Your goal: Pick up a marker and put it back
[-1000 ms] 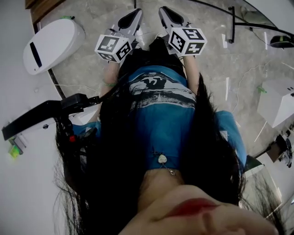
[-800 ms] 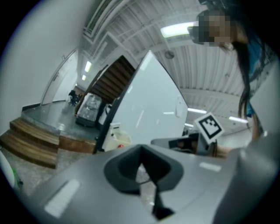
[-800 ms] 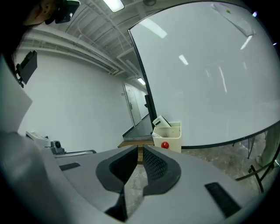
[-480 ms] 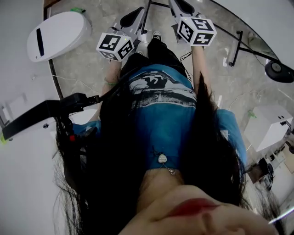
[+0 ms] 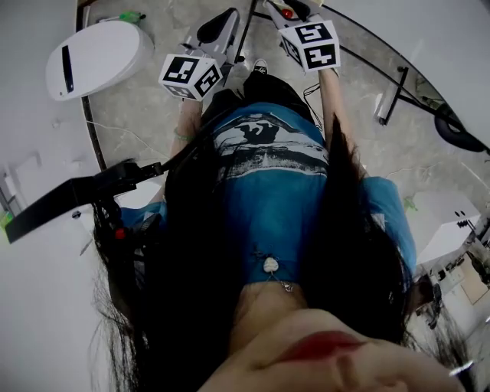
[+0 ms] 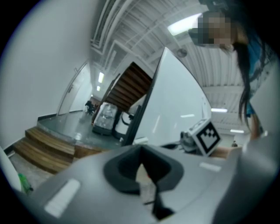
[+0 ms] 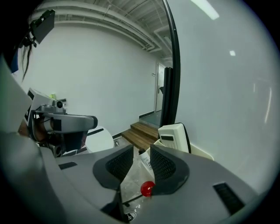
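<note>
No marker shows in any view. In the head view I look down a person's blue shirt and long dark hair at both grippers, held out over a marble floor. My left gripper (image 5: 220, 27) (image 6: 141, 153) has its dark pads meeting at the tips, with nothing held. My right gripper (image 5: 292, 8) (image 7: 142, 153) sits at the picture's top edge, its ribbed pads (image 7: 162, 165) a narrow gap apart and nothing at the tips. Deep between them lies a pale clear sheet with a small red ball (image 7: 147, 189).
A white oval device (image 5: 96, 57) lies on the floor at the left. A black stand (image 5: 394, 92) and cables cross the right side, with a white box (image 5: 444, 230) beyond. Wooden steps (image 6: 43, 148) (image 7: 142, 130) and a white wall unit (image 7: 175, 138) stand ahead.
Both grippers have drifted toward the top of the head view, the right one furthest, now cut off by the edge. The floor scene has slid down and left.
</note>
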A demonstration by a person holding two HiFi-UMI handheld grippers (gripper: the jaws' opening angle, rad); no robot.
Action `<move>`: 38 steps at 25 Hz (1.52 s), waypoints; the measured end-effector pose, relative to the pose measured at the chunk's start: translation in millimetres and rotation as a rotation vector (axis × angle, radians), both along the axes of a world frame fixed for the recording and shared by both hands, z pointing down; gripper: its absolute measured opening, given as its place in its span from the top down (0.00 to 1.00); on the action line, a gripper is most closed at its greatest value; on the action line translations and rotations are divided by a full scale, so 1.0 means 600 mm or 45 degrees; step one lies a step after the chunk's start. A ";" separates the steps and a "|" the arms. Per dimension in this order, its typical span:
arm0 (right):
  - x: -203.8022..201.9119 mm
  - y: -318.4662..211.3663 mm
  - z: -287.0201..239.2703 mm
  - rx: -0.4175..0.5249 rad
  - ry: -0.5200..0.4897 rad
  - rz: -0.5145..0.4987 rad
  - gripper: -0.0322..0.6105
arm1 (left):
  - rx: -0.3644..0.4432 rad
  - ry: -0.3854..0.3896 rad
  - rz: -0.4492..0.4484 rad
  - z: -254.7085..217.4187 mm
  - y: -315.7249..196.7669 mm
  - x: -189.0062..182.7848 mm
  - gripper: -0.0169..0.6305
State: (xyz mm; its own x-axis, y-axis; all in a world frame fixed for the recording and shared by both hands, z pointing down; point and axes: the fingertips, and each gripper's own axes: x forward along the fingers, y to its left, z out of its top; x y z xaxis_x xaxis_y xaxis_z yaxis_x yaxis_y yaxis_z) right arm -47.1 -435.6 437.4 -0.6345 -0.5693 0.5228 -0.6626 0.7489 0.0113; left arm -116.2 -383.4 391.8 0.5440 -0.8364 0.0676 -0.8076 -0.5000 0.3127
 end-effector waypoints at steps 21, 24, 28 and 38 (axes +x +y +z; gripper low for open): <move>-0.045 0.016 0.042 -0.005 0.383 -0.219 0.79 | -0.010 -0.023 -0.055 0.000 -0.016 -0.016 0.97; -0.042 0.014 0.041 0.004 0.370 -0.214 0.80 | -0.008 -0.025 -0.053 0.001 -0.016 -0.016 0.97; -0.035 0.014 0.040 0.009 0.373 -0.189 0.80 | 0.000 -0.022 -0.054 0.001 -0.016 -0.019 0.97; 0.004 -0.008 -0.020 0.092 0.168 0.005 0.83 | 0.007 -0.013 -0.024 0.001 -0.014 -0.012 0.97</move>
